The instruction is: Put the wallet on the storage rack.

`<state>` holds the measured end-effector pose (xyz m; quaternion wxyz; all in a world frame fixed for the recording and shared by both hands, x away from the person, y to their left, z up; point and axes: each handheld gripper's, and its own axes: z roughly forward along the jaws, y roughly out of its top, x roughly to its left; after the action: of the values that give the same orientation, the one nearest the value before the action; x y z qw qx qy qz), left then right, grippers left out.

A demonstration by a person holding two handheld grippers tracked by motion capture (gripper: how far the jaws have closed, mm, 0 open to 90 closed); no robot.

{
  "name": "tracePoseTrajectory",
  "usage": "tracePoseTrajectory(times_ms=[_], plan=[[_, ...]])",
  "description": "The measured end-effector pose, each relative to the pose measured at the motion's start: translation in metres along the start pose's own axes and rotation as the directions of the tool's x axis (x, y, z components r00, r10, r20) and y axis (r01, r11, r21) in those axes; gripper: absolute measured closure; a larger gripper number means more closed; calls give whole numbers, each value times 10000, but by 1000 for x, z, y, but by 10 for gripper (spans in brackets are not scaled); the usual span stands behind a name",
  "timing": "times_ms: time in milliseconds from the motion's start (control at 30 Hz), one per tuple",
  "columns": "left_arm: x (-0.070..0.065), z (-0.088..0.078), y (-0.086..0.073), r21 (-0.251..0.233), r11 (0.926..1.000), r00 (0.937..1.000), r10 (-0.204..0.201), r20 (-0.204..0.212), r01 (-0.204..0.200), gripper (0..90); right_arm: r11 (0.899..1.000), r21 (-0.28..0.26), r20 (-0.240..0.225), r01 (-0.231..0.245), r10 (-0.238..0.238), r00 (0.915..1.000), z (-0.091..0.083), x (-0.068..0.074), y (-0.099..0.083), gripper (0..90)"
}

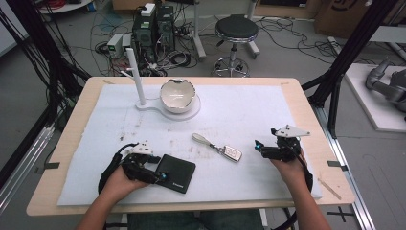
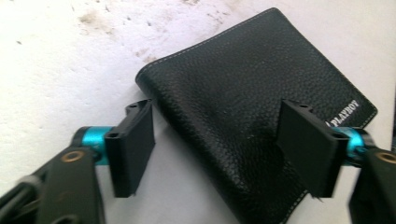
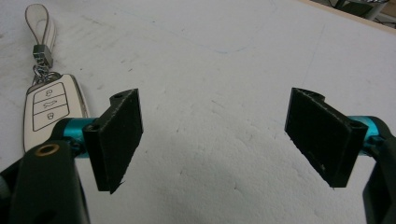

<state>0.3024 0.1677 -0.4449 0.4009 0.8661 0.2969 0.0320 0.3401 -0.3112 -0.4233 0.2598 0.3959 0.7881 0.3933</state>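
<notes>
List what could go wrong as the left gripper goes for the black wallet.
1. The left gripper straddles only a corner of the wallet, with one pad already over the leather; closing there may pinch just an edge, so it could slip or flop open.
2. The wallet lies flat on the white mat, so the jaws may push it along instead of getting under it.

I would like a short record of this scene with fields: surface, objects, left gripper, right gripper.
surface: white mat on wooden table
objects: black wallet, car key with strap, white bowl, white stand
left gripper: jaws open, straddling the wallet's corner, pads not pressing
right gripper: open, nothing between jaws, key beside it
</notes>
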Motion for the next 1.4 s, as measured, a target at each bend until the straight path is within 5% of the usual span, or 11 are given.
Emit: tracePoseTrajectory(times_ms=[267,300,633,1400], plan=[[-2,-3,-1,-17,9994,9993,-346,123,346,431,10000,49,8,25,-25,10000,0,1,0,194],[-2,-4,-1,-22,9992,9992,-388,57,388,529,10000,54,14,55,-55,10000,0,1,0,194],[-8,-4,2,-353,9947,9951,963,-217,-970,773,10000,-5,101,77,-77,9999,-1,2,0,194],[1,-8,1,-767,9967,9986,303,439,-269,823,9998,40,123,185,-185,9998,-2,2,0,194]])
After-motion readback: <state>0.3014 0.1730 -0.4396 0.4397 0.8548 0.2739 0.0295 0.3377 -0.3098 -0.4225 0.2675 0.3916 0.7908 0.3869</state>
